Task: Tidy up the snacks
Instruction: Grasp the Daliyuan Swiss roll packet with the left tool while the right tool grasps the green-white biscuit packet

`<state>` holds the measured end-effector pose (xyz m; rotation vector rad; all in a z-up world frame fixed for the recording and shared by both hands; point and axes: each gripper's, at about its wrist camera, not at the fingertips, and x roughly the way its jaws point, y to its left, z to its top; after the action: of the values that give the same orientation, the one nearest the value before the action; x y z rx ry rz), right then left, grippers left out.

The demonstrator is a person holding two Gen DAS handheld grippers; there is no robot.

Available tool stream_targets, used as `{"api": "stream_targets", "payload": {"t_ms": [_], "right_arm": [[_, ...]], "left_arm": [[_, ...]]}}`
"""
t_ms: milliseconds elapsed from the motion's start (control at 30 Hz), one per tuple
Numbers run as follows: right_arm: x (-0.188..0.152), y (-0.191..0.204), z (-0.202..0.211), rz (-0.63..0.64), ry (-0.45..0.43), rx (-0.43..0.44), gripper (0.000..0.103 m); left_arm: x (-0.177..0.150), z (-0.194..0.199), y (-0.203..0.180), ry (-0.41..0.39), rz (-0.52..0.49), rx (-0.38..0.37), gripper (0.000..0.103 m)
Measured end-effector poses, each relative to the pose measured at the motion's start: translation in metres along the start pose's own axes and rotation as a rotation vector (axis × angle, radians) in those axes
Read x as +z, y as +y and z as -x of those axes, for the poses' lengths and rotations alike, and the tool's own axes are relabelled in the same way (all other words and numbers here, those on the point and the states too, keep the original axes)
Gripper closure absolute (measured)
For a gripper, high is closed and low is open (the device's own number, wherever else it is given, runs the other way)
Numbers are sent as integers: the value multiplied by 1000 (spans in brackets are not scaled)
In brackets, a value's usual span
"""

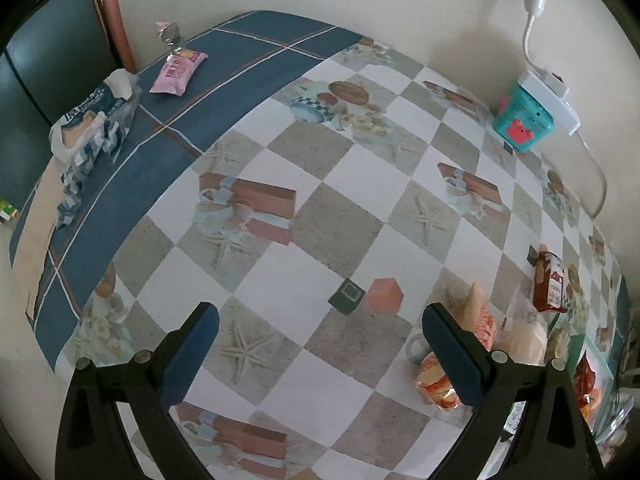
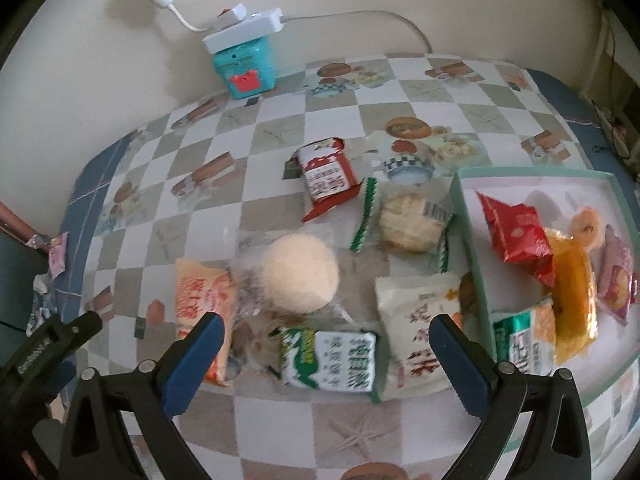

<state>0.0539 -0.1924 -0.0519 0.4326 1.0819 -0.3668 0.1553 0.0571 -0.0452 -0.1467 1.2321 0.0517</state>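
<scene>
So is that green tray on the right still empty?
No. The tray already holds several packets, including a red one, while others, like the green-and-white packet, lie outside on the table.

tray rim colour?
Pale mint green rim on the tray, white inside. Clearest in the right wrist view.

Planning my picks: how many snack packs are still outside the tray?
7, maybe more hidden: red, green-edged pastry, round bun, orange, green-white, cream, pink at far-left edge.

Checkered tablecloth-covered table [image 2: 280, 420] has loose snack packets [image 2: 332, 360], a pale green tray [image 2: 472, 256], teal box [image 2: 246, 68].
</scene>
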Motion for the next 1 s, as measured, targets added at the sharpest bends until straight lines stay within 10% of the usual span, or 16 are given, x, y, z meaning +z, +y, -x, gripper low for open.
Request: {"api": "stream_targets", "payload": {"t_ms": [367,1000], "right_arm": [[1,-27,-7,-39,48,-40,0],[8,-60,0,-125,41,-44,0]], "left_arm": [[-11,-20,-48,75,-65,-74,2],[-39,-53,-123,123,-340,52,2]]}}
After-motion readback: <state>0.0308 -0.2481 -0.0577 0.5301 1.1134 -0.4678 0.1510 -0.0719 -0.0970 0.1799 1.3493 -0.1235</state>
